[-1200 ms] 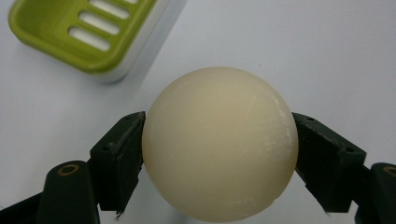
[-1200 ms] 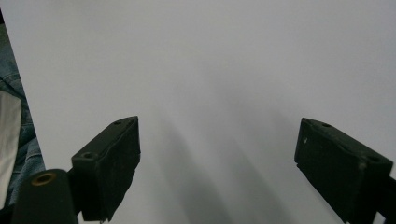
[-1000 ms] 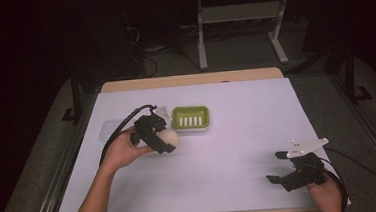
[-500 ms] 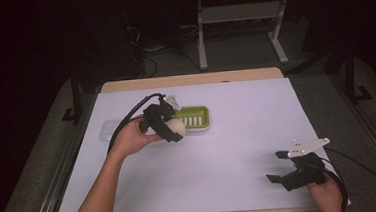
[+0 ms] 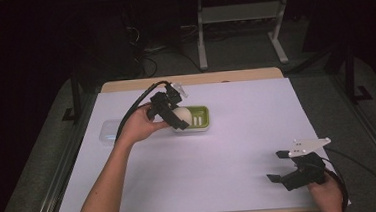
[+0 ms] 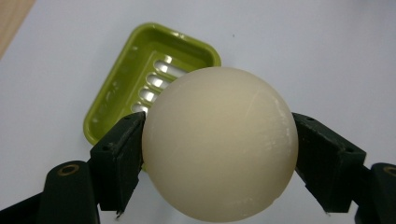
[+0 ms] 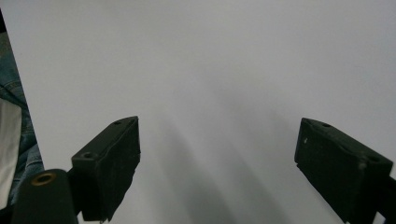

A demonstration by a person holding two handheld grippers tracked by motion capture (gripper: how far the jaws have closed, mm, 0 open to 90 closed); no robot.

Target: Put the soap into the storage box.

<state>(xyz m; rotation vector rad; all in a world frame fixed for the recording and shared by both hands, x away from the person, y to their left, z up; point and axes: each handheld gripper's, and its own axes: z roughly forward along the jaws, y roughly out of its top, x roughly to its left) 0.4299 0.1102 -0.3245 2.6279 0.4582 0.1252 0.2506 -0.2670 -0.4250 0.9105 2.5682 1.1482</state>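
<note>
One cream ball [image 6: 219,144] clamped in left tool [image 6: 219,154], one green dish [image 6: 135,79] beneath; right tool [image 7: 217,163] apart.

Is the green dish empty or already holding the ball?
Empty: the dish shows bare slots, and the ball sits clamped in the left gripper above it.

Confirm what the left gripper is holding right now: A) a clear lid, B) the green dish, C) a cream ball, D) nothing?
C: in the left gripper view the left gripper has its jaws pressed on both sides of the cream ball, with the green dish lying free on the table beneath it.
</note>
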